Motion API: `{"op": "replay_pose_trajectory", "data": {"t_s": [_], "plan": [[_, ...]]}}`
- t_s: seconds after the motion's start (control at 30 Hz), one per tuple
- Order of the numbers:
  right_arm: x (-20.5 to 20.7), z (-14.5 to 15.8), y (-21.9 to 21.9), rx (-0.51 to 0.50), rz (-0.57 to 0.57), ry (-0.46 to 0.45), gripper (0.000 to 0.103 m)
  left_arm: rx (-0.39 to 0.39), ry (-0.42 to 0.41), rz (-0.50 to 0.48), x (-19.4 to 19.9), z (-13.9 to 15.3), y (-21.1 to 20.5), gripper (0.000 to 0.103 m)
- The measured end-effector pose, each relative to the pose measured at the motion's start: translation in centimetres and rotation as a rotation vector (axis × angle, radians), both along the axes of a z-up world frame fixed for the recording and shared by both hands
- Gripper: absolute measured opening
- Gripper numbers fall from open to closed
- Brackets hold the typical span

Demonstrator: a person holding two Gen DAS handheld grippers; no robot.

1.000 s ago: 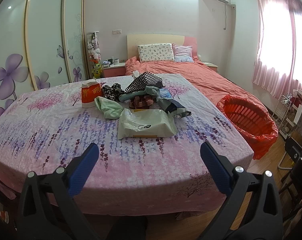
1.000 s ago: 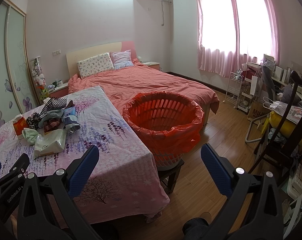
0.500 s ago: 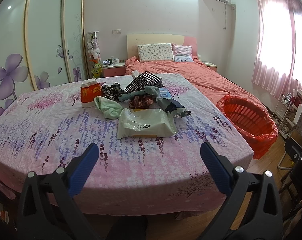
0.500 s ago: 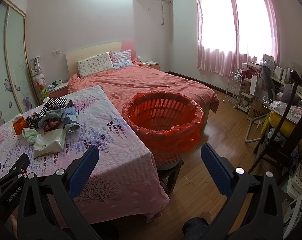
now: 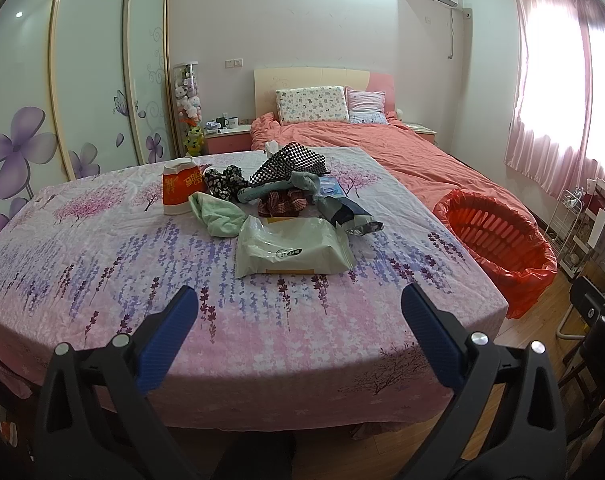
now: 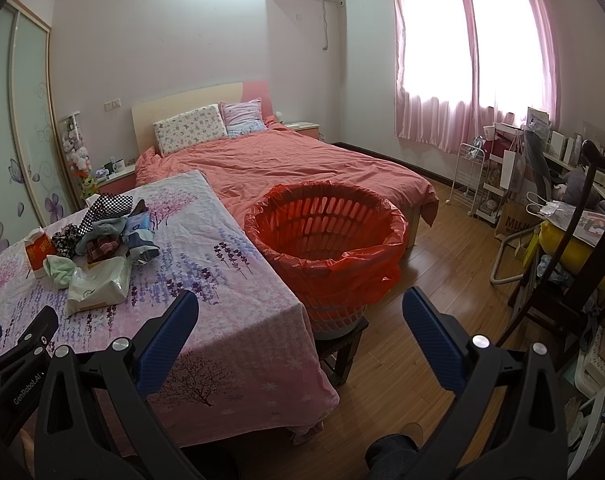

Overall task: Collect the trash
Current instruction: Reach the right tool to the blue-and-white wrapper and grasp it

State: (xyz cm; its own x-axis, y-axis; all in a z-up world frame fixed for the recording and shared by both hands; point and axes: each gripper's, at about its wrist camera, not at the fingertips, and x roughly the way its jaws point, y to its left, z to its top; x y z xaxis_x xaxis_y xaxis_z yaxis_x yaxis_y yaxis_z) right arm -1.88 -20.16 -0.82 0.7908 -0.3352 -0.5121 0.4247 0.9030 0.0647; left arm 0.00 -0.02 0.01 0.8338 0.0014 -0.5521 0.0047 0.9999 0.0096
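- Both fingers of the left gripper (image 5: 298,312) stand wide apart with nothing between them, held above the near edge of the table (image 5: 102,264).
- Right gripper (image 6: 300,316) is spread just as wide and empty, over the table's corner and the floor (image 6: 422,320).
- Trash lies in a heap on the table's far middle, well apart from both grippers: a pale wipes pack (image 5: 292,246) nearest, a green cloth (image 5: 218,216) touching its left end, a red paper cup (image 5: 180,190) upright further left.
- Behind the pack sit a checked rag (image 5: 282,204), a dotted black bag (image 5: 288,162), a dark floral scrap (image 5: 224,178), a blue wrapper (image 5: 328,188) and a grey pouch (image 5: 348,214), all piled together.
- Basket (image 6: 326,240), lined with a red bag, stands on a low stool just beside the table's right edge, between table and bed (image 6: 302,160); I cannot tell whether anything is inside it.
- Left gripper's body also shows at the right view's lower left.
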Motion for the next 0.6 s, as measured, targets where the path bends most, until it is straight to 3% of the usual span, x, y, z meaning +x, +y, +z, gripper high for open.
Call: {"op": "replay_pose_trajectory", "data": {"t_s": [0.4,0.6], "plan": [[0.1,0.0,-0.1,0.004,0.005,-0.001,0.101,-0.001,0.01,0.011,0.7,-0.5,0.2,0.099],[1.7,0.0,0.5,0.005,0.046,-0.001,0.101,-0.029,0.027,0.072,2.6,-1.1,3.3,0.099]]}}
